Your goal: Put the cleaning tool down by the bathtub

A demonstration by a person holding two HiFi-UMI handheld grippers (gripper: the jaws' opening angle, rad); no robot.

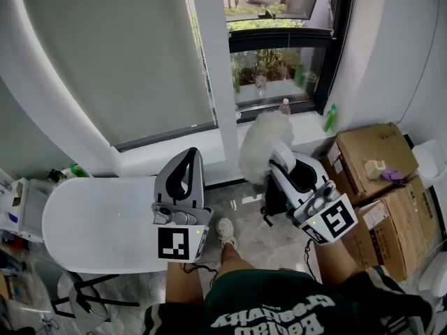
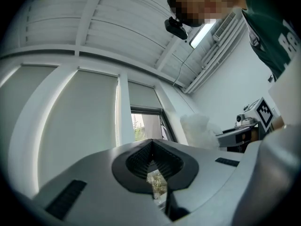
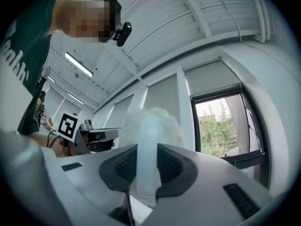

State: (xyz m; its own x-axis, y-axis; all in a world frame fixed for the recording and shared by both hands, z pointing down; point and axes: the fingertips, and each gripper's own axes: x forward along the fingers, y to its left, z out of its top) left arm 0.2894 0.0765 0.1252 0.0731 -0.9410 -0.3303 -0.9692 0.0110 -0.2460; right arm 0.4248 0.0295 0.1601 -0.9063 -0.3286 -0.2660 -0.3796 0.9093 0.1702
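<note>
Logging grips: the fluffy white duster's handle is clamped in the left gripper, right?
No: the right gripper clamps the fluffy white duster by its handle, as the right gripper view shows. The left gripper is shut on nothing.

Dark green shirt [image 1: 279,306] with white lettering, white shoe [image 1: 225,230]; grey left tongs [image 1: 190,153] and right tongs [image 1: 278,153], each with a black-and-white marker cube [image 1: 173,243].

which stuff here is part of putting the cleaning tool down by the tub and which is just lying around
Job: fluffy white cleaning tool, clamped in the right gripper; white bathtub.
Lying about: cardboard boxes; green bottle and clear bottle on the window sill.
</note>
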